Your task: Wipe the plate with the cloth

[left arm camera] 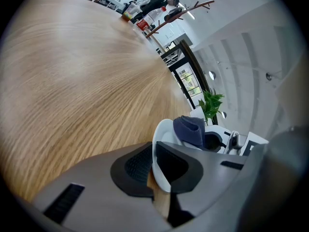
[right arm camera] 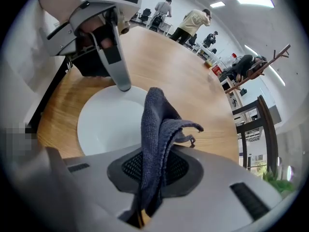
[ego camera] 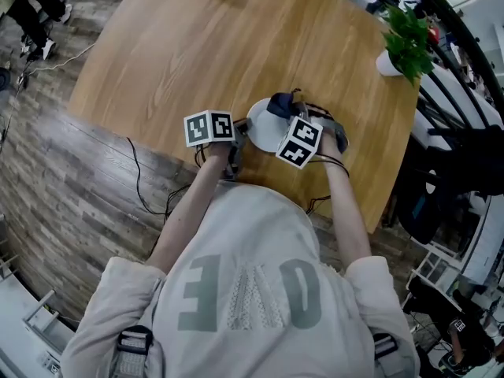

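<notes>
A white plate lies on a round wooden table, close to the table edge nearest the person. The left gripper comes at the plate from the plate's left side, and its 2 jaws stand narrow, clamped on the plate's rim: 1 dark ribbed pad sits under the rim and the other over it, with the thin white edge running between them. The right gripper hangs over the plate's right side, pointing steeply down. Its jaws are closed on a dark blue cloth, which is pinched low between the pads and rises out past them in a folded, crumpled bunch with 1 loose corner curling off away from the plate. In the head view the cloth sits over the far right part of the plate, and in the left gripper view it looks pressed against the plate's face there, opposite the clamped rim. Whether the clamped rim is lifted off the table cannot be told. The marker cubes of both grippers flank the plate's near side. A small green plant in a white pot stands well beyond the plate, at the table's far right edge. Black cables trail over the wood-pattern floor to the plate's left.
</notes>
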The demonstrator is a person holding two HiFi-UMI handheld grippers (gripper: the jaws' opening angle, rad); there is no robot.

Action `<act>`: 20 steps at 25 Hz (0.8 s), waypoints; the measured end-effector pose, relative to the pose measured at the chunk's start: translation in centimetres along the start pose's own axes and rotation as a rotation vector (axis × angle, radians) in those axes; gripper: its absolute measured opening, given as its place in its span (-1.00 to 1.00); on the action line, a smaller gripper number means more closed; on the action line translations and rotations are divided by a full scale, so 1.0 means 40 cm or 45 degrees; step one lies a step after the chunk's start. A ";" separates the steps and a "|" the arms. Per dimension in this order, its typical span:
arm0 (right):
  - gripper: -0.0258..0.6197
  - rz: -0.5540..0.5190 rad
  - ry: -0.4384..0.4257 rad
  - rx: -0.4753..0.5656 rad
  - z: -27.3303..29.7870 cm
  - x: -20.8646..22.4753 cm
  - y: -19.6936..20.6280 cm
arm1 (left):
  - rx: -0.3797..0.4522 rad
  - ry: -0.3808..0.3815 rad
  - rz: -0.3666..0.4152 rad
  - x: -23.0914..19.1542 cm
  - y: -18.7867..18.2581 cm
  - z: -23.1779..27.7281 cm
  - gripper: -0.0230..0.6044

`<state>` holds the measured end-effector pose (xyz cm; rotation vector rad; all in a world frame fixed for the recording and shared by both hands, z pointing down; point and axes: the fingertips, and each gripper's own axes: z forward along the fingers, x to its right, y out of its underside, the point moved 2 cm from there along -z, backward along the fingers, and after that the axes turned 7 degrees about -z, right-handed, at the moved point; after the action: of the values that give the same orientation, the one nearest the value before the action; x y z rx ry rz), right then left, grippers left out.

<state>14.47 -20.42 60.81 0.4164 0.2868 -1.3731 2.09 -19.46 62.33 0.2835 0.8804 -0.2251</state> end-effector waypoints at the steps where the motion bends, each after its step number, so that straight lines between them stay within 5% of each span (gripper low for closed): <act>1: -0.74 -0.019 -0.001 -0.005 -0.001 -0.007 -0.001 | 0.001 0.000 -0.001 0.000 0.000 0.001 -0.82; 20: -0.74 -0.201 -0.226 0.075 -0.112 -0.252 -0.050 | 0.019 -0.005 -0.002 -0.002 0.001 -0.003 -0.82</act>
<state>10.89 -9.80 60.93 0.3229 0.1355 -1.5656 1.96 -19.38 62.35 0.2962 0.8754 -0.2337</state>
